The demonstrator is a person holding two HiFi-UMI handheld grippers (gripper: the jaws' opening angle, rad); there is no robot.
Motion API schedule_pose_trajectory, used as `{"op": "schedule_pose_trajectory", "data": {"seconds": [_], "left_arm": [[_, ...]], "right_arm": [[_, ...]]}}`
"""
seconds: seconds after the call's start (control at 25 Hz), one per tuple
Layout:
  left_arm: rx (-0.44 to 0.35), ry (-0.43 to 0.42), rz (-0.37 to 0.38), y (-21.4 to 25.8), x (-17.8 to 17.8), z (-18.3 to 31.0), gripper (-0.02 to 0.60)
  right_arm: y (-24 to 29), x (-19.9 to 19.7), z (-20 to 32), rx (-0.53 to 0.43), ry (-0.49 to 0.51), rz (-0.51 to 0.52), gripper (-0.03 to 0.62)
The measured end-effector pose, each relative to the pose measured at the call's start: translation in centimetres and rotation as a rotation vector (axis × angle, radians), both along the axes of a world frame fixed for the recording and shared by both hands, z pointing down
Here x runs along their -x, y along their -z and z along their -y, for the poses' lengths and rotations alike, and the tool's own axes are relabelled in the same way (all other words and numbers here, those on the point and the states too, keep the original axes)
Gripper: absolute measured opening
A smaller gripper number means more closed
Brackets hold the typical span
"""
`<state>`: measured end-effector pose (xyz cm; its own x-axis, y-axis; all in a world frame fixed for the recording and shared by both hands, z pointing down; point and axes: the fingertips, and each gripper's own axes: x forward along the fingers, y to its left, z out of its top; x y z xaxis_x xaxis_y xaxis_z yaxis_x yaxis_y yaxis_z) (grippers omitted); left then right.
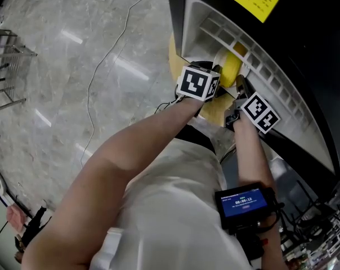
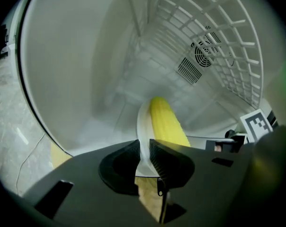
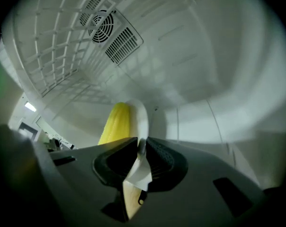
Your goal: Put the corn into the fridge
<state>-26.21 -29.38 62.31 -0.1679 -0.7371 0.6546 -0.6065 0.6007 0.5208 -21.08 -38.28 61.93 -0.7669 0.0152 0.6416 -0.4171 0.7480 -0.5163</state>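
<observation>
In the head view both claws are hidden behind their black-and-white marker cubes [image 1: 198, 83]. Only a bit of the long bright yellow ear of corn [image 1: 231, 69] peeks out between them. The corn lies on a thin white dish [image 2: 142, 119] inside the white fridge [image 2: 72, 60], with the white wire shelf [image 2: 218, 37] above it. The claws' dark bodies cover most of the dish.

The left claw [image 2: 144, 151] is clenched on the dish's near edge, just beside the corn. The right claw [image 3: 140, 148] pinches the dish's edge too, with the corn to its left. The corn has a rounded tip. A round fan grille [image 3: 101, 20] sits in the back wall.
</observation>
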Motion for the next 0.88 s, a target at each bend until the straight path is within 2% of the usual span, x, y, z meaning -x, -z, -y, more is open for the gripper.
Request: {"op": "schedule_pose_trajectory", "data": {"seconds": [0.2,0.68,0.88], "left_arm": [[0.009,-0.018,0.028,0.1,0.5,1.5,0.06],[0.12,-0.068,0.071,-1.0,1.7,1.9,0.06],[0.142,-0.054,0.051,-1.3,2.0,1.9,0.061]], "right_arm": [[0.2,0.8,1.4,-0.058,0.01,-0.013,0.052],[-0.6,1.9,2.0,-0.105,0.062,-0.064,0.052],[-0.8,2.2,2.0,-0.119,0.08,-0.091,0.052]]}}
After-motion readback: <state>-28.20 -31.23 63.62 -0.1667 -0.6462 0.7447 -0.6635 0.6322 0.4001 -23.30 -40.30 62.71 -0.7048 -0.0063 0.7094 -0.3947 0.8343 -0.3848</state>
